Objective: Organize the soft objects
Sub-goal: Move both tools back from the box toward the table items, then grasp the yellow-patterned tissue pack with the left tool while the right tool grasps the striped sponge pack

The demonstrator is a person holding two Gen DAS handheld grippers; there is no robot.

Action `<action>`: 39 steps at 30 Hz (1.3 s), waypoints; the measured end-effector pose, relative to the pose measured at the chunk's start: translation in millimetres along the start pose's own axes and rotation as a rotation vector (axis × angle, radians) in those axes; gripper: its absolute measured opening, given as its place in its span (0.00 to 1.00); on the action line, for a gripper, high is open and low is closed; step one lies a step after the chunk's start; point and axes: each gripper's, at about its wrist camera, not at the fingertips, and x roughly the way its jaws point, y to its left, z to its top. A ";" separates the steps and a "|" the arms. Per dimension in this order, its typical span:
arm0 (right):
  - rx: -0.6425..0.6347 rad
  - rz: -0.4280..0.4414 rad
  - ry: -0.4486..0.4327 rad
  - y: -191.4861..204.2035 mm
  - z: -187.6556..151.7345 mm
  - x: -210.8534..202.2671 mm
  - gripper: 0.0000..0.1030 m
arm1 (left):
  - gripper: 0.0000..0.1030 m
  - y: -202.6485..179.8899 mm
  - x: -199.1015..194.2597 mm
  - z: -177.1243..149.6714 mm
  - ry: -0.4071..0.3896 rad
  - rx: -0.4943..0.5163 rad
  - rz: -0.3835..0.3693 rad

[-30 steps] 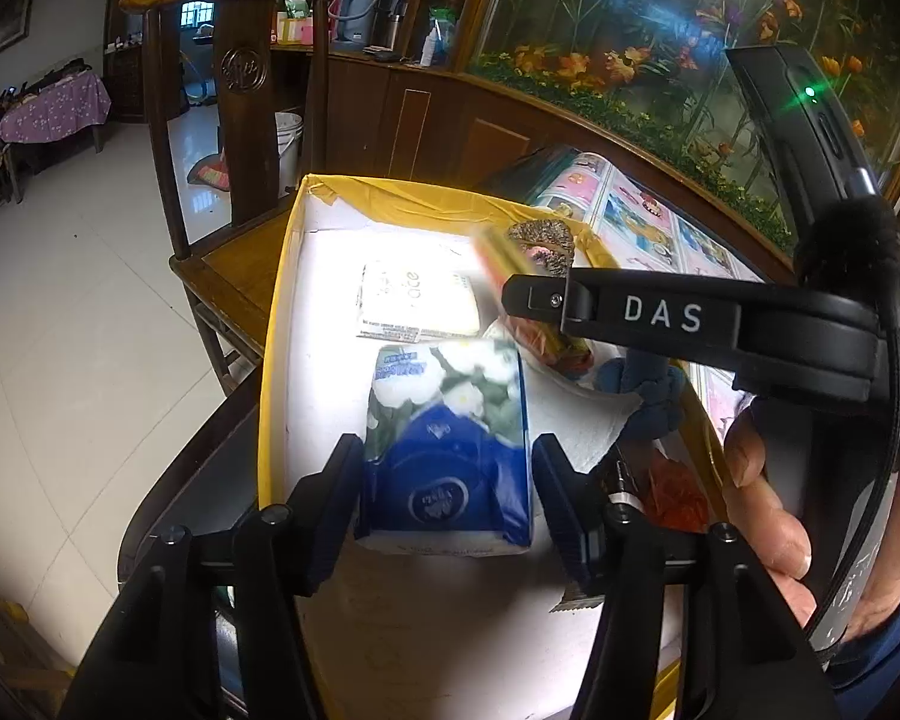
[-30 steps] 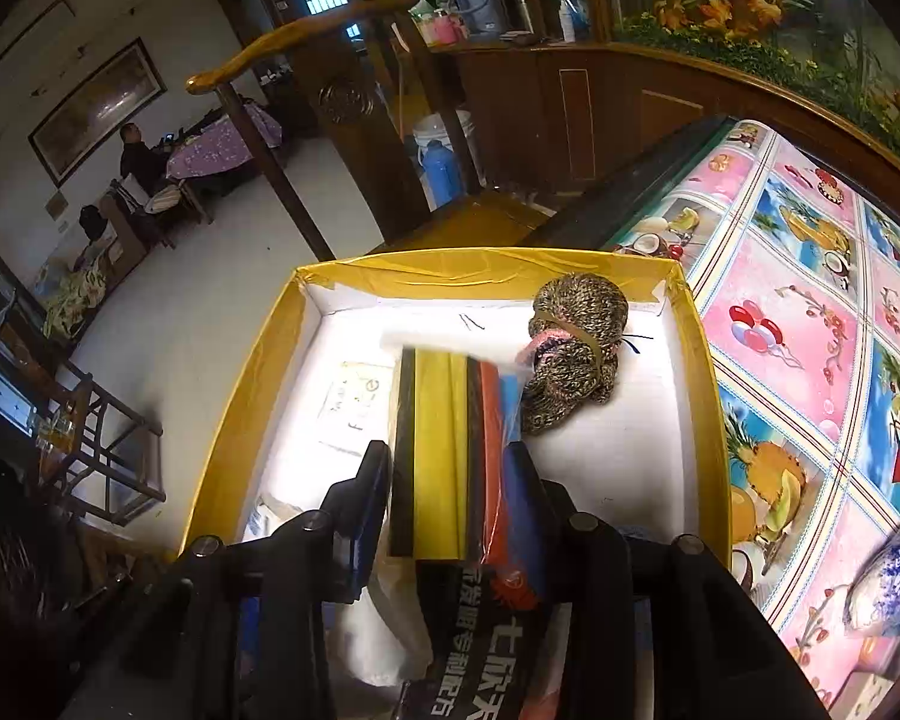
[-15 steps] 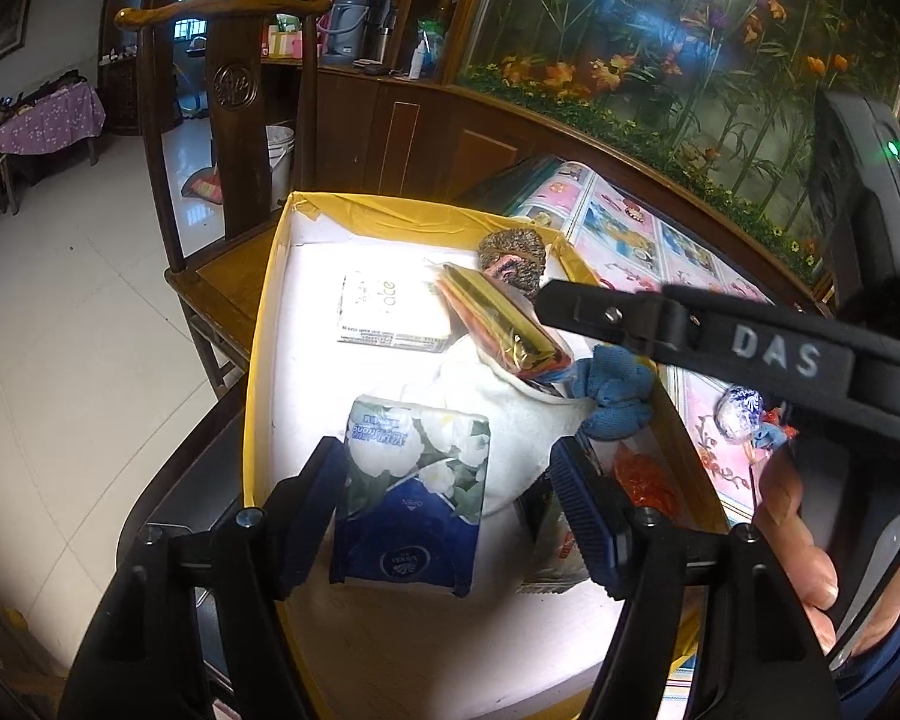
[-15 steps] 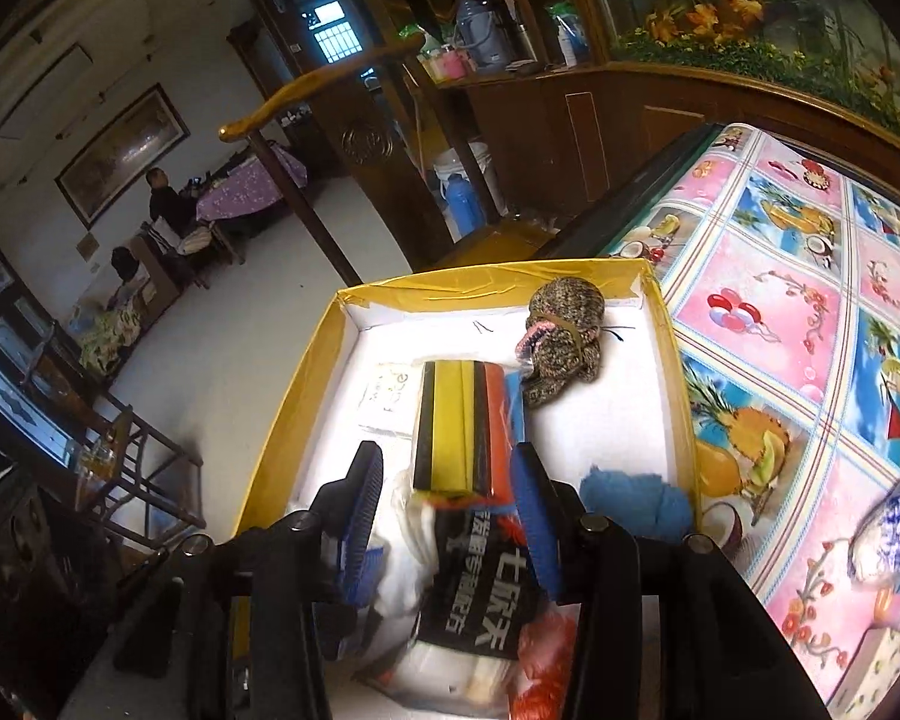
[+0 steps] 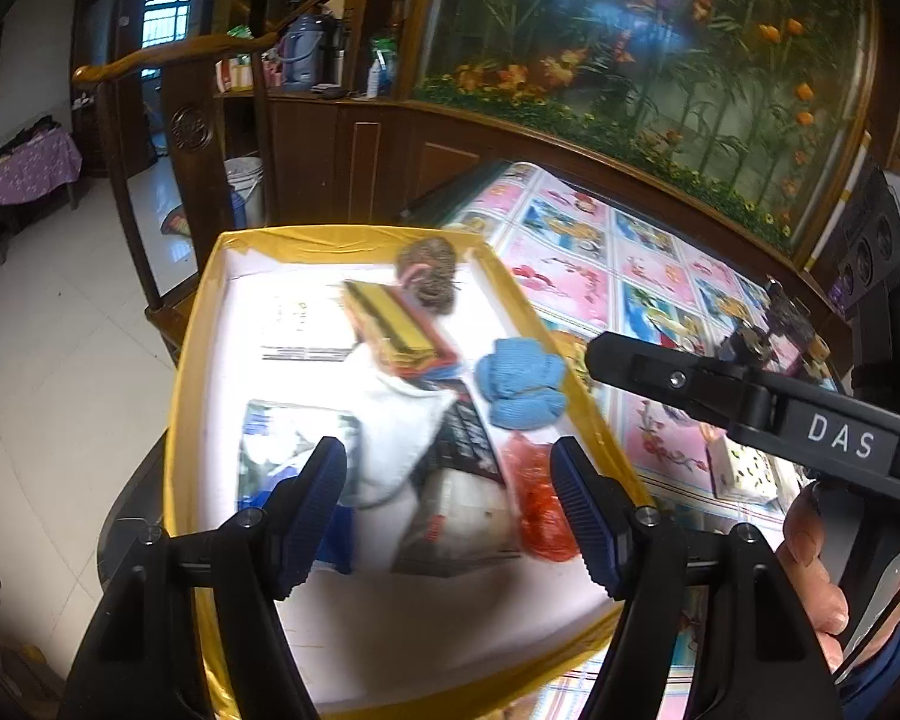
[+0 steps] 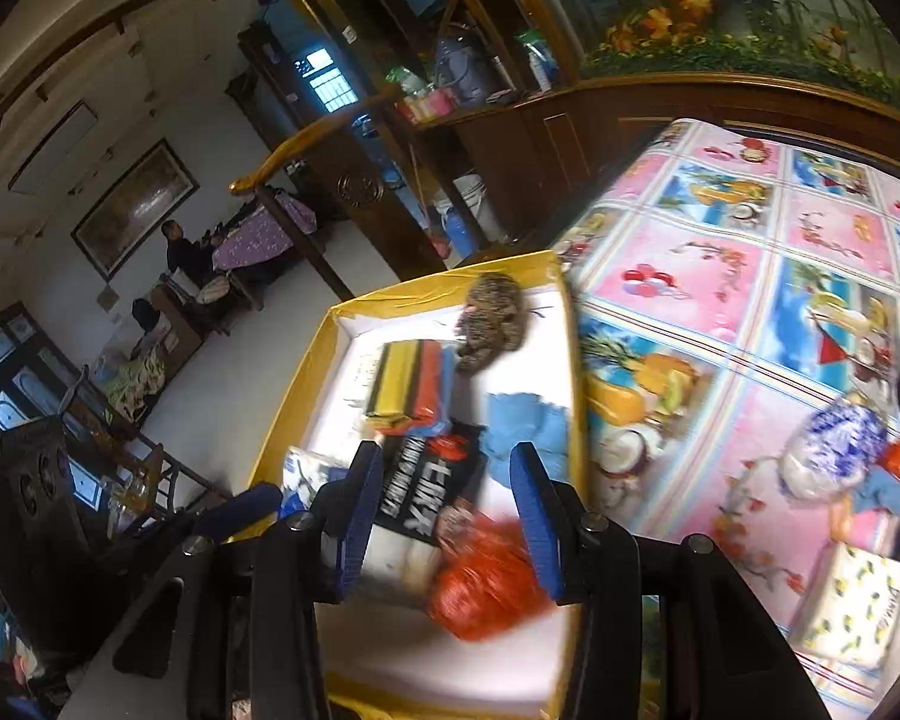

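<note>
Hovering over the yellow box [image 5: 193,360], the left gripper [image 5: 450,504] stands wide apart with nothing between its pads; its jaws have just been opening, and the tissue pack [image 5: 288,450] now lies loose on the box floor behind the left finger. Same view: a white cloth [image 5: 390,420] is draped mid-box over a black printed packet [image 5: 462,480], a striped sponge pack [image 5: 399,330] lies further back, a brown knitted ball [image 5: 429,267] sits by the far wall, a blue cloth [image 5: 522,384] leans against the right wall, and a red mesh bag [image 5: 534,498] lies just inside the right finger. The right gripper's finger crosses the right of the frame, with a hand [image 5: 810,564] behind it.

Right wrist view: the right gripper [image 6: 444,516] is partly parted and empty; its jaws have just been opening, and the sponge pack is well ahead, not between the pads. More soft things wait on the patterned tablecloth [image 6: 750,312]: a blue-and-white bag [image 6: 834,450], and a lemon-print pack [image 6: 852,612] near the bottom right.

Risks, as I judge them: the box is crowded, so the next drop could land on the heap and slide over the wall; both grippers work close together, so a clash is possible; a finger could snag the white cloth on the way out and drag packed items with it.
</note>
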 end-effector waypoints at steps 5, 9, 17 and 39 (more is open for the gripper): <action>0.047 -0.062 -0.067 -56.2 -19.6 -62.4 0.47 | 0.69 -37.9 -2.9 -3.3 -0.003 0.084 -0.023; 0.139 -0.126 -0.145 -114.1 -34.2 -114.8 0.49 | 0.72 -80.3 3.3 -8.4 0.011 0.170 -0.081; 0.378 -0.133 -0.246 -204.3 -63.1 -182.6 0.50 | 0.73 -169.6 40.8 -33.3 0.149 0.317 -0.232; 0.375 -0.069 -0.288 -190.8 -64.0 -189.8 0.52 | 0.77 -241.3 147.3 -18.7 0.384 0.400 -0.397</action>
